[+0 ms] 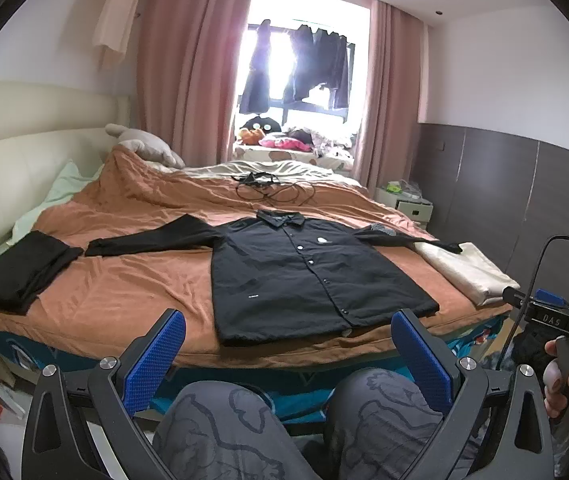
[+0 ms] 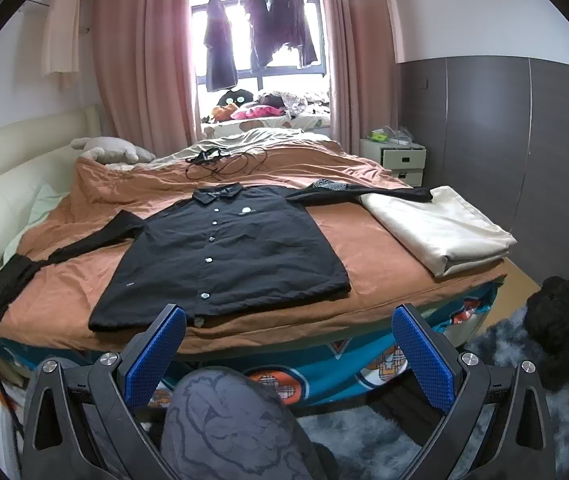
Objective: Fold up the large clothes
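A black button-up shirt (image 1: 300,276) (image 2: 228,252) lies flat and face up on the orange bed cover (image 1: 124,288) (image 2: 364,248), collar toward the window, both sleeves stretched out sideways. My left gripper (image 1: 288,344) is open and empty, held back from the bed's near edge above the person's knees. My right gripper (image 2: 288,340) is open too, also short of the shirt's hem, with nothing between its blue pads (image 2: 156,356). In the left wrist view, a hand holds the right gripper's handle (image 1: 564,344) at the right edge.
A folded black garment (image 1: 20,272) lies at the bed's left side and a folded cream cloth (image 1: 468,272) (image 2: 440,228) at its right. Black cables (image 1: 268,188) (image 2: 224,162) lie mid-bed. A white nightstand (image 2: 400,158) stands by the wall. A dark fluffy heap (image 2: 560,336) sits on the floor at the right.
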`<state>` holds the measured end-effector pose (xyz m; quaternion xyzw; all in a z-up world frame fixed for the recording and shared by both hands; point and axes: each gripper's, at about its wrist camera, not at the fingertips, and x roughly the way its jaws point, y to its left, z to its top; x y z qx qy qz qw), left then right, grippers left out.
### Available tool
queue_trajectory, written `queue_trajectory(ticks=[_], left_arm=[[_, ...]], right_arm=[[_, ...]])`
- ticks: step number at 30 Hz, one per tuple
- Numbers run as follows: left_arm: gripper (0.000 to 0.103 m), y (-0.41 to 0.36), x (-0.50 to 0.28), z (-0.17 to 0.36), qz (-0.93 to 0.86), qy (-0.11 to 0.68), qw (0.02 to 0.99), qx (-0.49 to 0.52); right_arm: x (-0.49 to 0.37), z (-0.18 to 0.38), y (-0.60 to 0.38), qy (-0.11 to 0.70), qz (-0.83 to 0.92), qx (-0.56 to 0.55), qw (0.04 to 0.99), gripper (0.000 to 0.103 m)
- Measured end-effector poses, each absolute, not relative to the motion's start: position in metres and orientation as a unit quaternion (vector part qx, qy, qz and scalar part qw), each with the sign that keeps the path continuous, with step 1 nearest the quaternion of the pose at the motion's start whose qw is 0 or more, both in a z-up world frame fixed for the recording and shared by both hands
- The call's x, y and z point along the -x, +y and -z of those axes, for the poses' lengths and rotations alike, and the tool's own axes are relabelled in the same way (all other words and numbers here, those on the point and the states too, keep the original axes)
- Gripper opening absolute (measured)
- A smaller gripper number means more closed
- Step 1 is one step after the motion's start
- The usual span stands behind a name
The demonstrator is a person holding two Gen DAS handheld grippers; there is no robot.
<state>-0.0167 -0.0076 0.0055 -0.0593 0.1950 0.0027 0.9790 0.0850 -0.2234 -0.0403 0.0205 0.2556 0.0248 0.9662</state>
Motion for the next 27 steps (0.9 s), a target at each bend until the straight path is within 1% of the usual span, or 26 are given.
queue_trajectory(ticks=[9, 15, 27], left_arm=[[0.103, -0.002, 0.024, -0.009, -0.009, 0.198, 0.978, 0.058], [0.103, 0.016, 0.025, -0.014, -0.022, 0.193, 0.979, 0.068], [0.103, 0.051, -0.004, -0.014, -0.068, 0.199, 0.973, 0.092]], right_arm=[[-0.092, 0.03, -0.214, 0.255, -0.028, -0.019, 0.966, 0.103], [-0.1, 0.018, -0.197, 0.243, -0.038, -0.018, 0.969, 0.103], [-0.16, 0.024, -0.145, 0.248, -0.092, -0.01, 0.964, 0.103]])
